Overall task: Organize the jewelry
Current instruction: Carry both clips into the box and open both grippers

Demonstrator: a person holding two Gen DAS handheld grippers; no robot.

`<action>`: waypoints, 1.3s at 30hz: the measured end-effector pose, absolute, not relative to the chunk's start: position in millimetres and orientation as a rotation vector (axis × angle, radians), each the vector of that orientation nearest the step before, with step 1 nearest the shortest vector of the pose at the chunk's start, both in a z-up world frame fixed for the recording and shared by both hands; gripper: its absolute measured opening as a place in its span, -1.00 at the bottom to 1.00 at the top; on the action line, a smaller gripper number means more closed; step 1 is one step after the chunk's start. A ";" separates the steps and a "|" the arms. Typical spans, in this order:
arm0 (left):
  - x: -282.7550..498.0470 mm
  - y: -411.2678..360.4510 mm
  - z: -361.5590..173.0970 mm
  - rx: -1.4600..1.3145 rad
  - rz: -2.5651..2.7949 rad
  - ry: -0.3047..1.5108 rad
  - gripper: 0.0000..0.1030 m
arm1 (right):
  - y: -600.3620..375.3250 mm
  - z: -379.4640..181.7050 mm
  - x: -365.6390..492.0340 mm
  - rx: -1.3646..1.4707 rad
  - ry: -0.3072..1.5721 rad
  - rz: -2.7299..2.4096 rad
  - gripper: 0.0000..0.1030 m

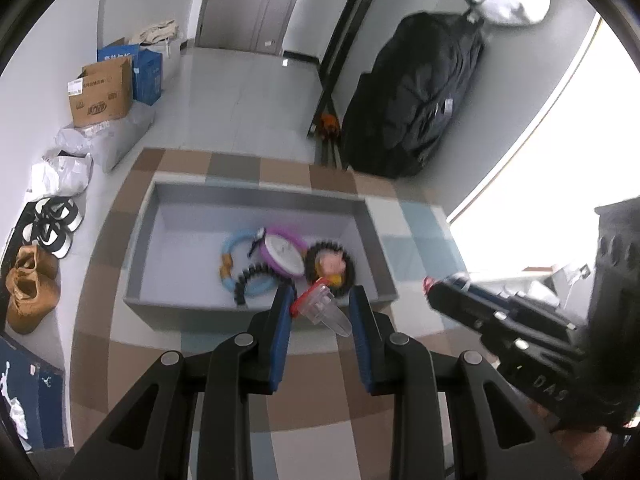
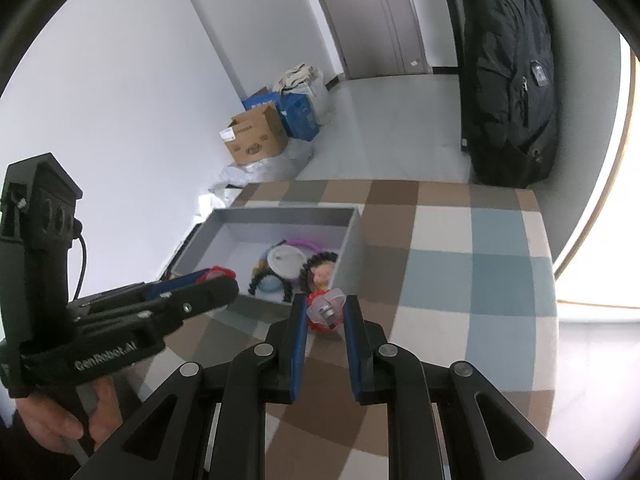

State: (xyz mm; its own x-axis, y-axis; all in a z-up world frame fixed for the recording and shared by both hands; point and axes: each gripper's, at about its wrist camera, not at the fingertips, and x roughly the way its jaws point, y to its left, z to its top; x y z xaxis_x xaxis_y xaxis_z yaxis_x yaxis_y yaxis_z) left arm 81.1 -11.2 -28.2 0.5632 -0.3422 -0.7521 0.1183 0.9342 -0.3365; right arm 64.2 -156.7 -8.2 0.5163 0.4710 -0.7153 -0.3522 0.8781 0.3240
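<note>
1. my left wrist camera rides just behind the left gripper (image 1: 322, 300), looking forward and steeply down along its fingers at the checkered table (image 1: 416, 224), close in.
2. from it, the grey tray (image 1: 260, 196) sits at twelve o'clock just past the fingertips, and the right gripper (image 1: 430, 286) comes in from three o'clock.
3. my right wrist camera looks the same way along its own fingers, equally near, with the tray (image 2: 280, 214) toward eleven o'clock and the left gripper (image 2: 218, 276) entering from nine o'clock.
4. both views share the tray, the table, the cardboard box (image 1: 102, 94) (image 2: 256, 138) and the dark backpack (image 1: 416, 92) (image 2: 508, 76).
</note>
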 end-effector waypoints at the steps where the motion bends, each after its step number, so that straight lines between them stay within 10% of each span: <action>1: 83.1 -8.3 -25.9 -0.273 -0.271 0.926 -0.55 | -155.4 -7.1 65.8 0.149 0.899 0.501 -0.68; 39: 126.8 30.2 -43.0 -0.480 -0.209 0.995 -0.48 | -122.2 -13.3 117.9 0.279 0.926 0.587 -0.46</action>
State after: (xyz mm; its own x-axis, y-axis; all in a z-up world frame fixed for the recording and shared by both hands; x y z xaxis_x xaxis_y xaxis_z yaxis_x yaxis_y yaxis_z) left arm 126.8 30.2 -43.0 0.5350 -0.3823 -0.7534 -0.0469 0.8769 -0.4783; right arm 117.9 -122.2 -13.3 0.4606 0.5856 -0.6670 -0.3535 0.8103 0.4674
